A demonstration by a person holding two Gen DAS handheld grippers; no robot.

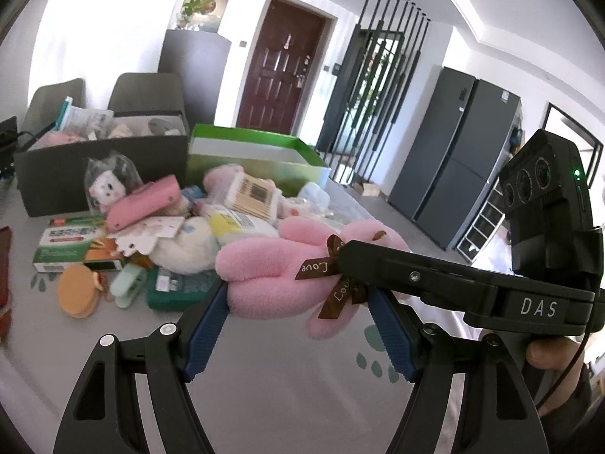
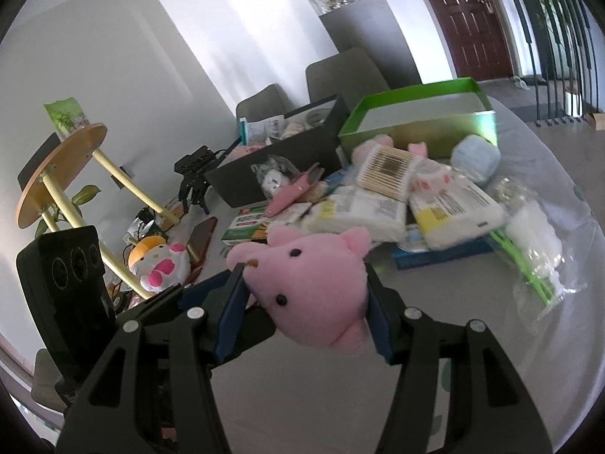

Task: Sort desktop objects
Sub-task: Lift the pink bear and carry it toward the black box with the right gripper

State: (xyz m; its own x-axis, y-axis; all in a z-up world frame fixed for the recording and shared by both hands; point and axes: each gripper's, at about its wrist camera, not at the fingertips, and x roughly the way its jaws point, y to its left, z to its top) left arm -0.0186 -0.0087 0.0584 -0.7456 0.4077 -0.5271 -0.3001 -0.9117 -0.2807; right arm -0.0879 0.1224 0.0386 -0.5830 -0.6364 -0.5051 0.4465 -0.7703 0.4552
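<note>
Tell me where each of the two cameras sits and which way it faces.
Left wrist: on the left gripper, facing the cluttered table toward the door; blue fingers on the pink plush pig, right gripper and a hand showing.
Right wrist: on the right gripper, facing the green box; fingers on the pig's head, left gripper's housing showing.
Shared: pig, green box, black box.

A: Where is there room to pass?
B: The near strip of the table [image 1: 264, 397] is bare.
A: And farther in?
B: A pile of packets [image 2: 382, 204] and soft toys [image 1: 189, 244] fills the middle. Behind it stand the dark box [image 1: 98, 166] on the left and the green box [image 2: 419, 121] on the right, both open on top.
</note>
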